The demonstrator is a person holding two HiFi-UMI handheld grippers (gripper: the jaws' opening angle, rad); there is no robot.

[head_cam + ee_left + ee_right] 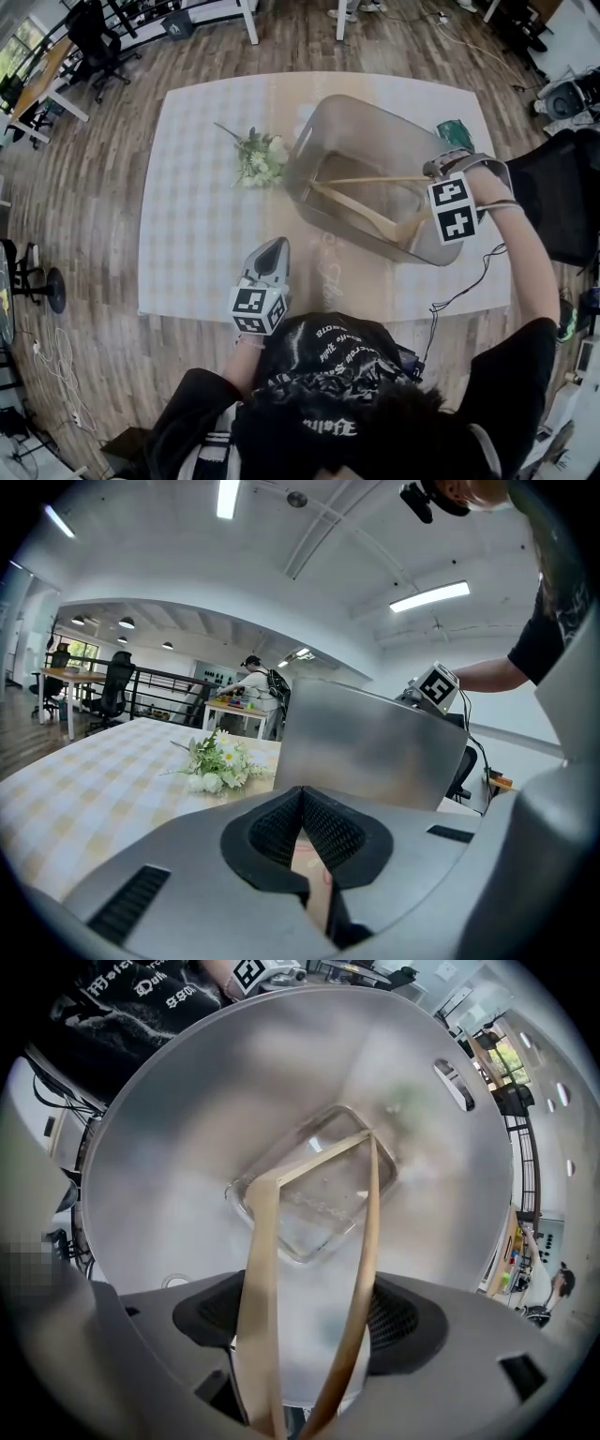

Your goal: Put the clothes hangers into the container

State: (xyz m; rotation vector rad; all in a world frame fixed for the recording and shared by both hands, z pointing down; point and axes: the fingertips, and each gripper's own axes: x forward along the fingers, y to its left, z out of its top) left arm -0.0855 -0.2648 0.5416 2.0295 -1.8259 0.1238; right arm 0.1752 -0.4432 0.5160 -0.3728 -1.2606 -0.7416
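A wooden clothes hanger hangs inside the translucent plastic container on the table's right half. My right gripper points steeply down over the container's right rim and is shut on the hanger. In the right gripper view the hanger's two arms run out from between the jaws of the gripper down toward the container's floor. My left gripper rests near the table's front edge, left of the container, shut with nothing in it. Its pads meet, and the container wall stands ahead.
A small bunch of white flowers lies on the checked tablecloth just left of the container, also ahead of the left gripper as flowers. A dark green object sits behind the container's right corner. Office chairs and desks surround the table.
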